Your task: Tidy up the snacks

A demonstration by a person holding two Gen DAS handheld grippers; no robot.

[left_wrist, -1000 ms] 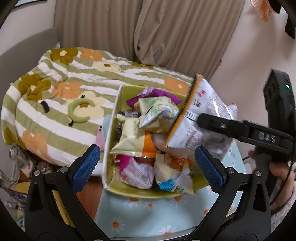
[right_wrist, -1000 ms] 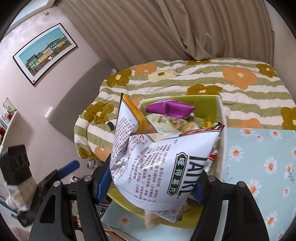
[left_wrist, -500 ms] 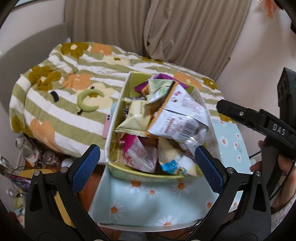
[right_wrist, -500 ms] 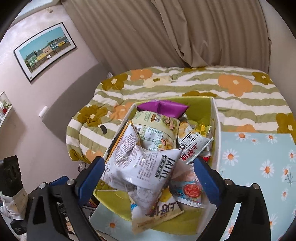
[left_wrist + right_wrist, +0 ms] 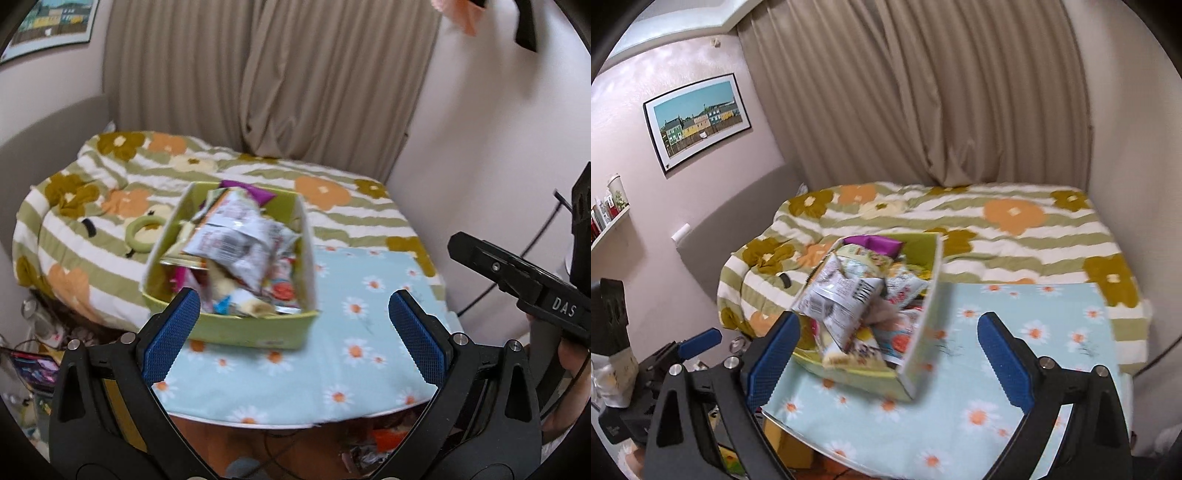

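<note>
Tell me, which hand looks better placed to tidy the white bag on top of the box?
Probably the left. Its open, empty tool has one fingertip right over the green box's near wall, facing the white bag. The right tool, equally open and empty, sits further toward the daisy cloth.

The daisy cloth (image 5: 369, 354) lies bare right of the green box (image 5: 236, 328) and along its near edge, giving open passage there. The box is heaped above its rim with packets (image 5: 236, 240) (a white bag (image 5: 842, 299) topmost), blocking any straight descent. Behind it a floral duvet (image 5: 1015, 229) rises; curtain (image 5: 942, 92) and walls close off the far side.
</note>
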